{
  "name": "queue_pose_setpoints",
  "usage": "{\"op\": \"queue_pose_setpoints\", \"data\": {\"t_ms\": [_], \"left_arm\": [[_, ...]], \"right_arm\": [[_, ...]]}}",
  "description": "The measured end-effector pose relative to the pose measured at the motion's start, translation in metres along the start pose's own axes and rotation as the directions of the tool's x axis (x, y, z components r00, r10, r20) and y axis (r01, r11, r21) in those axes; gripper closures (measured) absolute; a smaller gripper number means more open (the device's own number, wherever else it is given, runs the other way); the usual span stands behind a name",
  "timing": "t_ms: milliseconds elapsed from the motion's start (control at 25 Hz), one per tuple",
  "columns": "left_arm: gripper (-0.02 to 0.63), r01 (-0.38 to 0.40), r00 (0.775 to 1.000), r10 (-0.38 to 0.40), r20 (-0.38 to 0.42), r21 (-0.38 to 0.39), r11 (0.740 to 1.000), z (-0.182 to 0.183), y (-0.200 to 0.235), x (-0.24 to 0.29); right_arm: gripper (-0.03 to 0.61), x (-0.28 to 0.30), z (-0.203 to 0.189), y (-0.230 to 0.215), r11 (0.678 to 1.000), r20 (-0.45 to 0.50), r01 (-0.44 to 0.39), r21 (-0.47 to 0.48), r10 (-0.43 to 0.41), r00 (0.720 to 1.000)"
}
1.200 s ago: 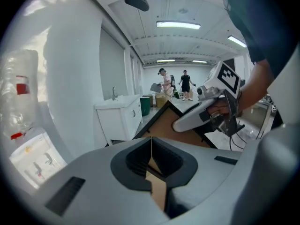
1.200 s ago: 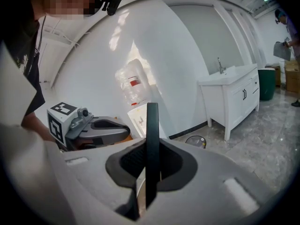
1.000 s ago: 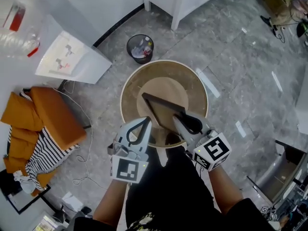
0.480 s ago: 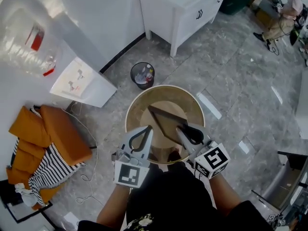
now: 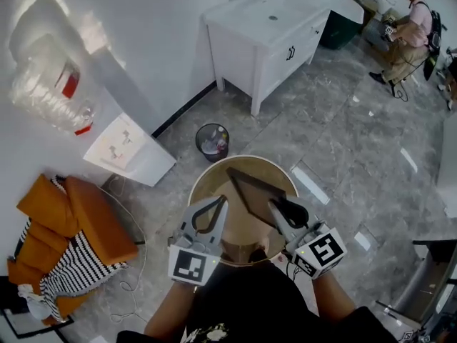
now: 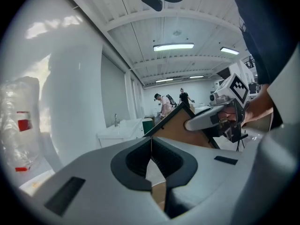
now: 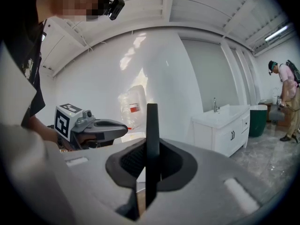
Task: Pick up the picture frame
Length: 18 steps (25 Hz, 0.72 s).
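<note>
the picture frame (image 5: 251,190) is flat, with a thin dark rim and a plain brown back. it is tilted and held up in the air over the round table (image 5: 206,181). the right gripper (image 5: 277,211) is clamped on the frame's edge closest to the person. in the right gripper view that dark edge stands straight up between the two jaws. the left gripper (image 5: 216,204) has its jaws pressed together with nothing in them. it is just left of the frame, not touching it.
</note>
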State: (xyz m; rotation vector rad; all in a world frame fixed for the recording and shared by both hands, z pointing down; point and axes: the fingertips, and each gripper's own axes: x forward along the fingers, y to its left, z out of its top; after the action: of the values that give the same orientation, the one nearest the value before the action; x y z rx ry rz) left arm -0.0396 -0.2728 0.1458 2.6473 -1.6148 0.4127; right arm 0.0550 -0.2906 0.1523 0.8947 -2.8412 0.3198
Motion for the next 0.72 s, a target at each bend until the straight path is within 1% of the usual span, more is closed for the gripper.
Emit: {"op": "queue_pose_setpoints", "data": {"t_ms": [160,440,600,720], "left_arm": [[0.594,-0.006,0.998,0.003,0.056,0.053,0.999,0.028,0.002,-0.002],[0.594,-0.017,0.993,0.016,0.120,0.004,1.000,0.066,0.006,-0.011],[0.594,-0.010,0.989,0.011,0.145,-0.013,1.000,0.082,0.005,-0.016],[0.594,-0.010,0.987,0.014,0.158,-0.022,1.000,0.088,0.008,-0.018]], "right_arm": [[0.541,-0.005,0.031,-0.002,0.998,0.044,0.027,-0.056,-0.025,0.999],[0.541,-0.022,0.082,0.003,0.992,0.146,0.058,-0.113,-0.042,0.988],[0.541,-0.031,0.099,0.004,0.987,0.184,0.081,-0.136,-0.055,0.981],[0.541,-0.032,0.111,0.007,0.984,0.216,0.083,-0.159,-0.047,0.975]]}}
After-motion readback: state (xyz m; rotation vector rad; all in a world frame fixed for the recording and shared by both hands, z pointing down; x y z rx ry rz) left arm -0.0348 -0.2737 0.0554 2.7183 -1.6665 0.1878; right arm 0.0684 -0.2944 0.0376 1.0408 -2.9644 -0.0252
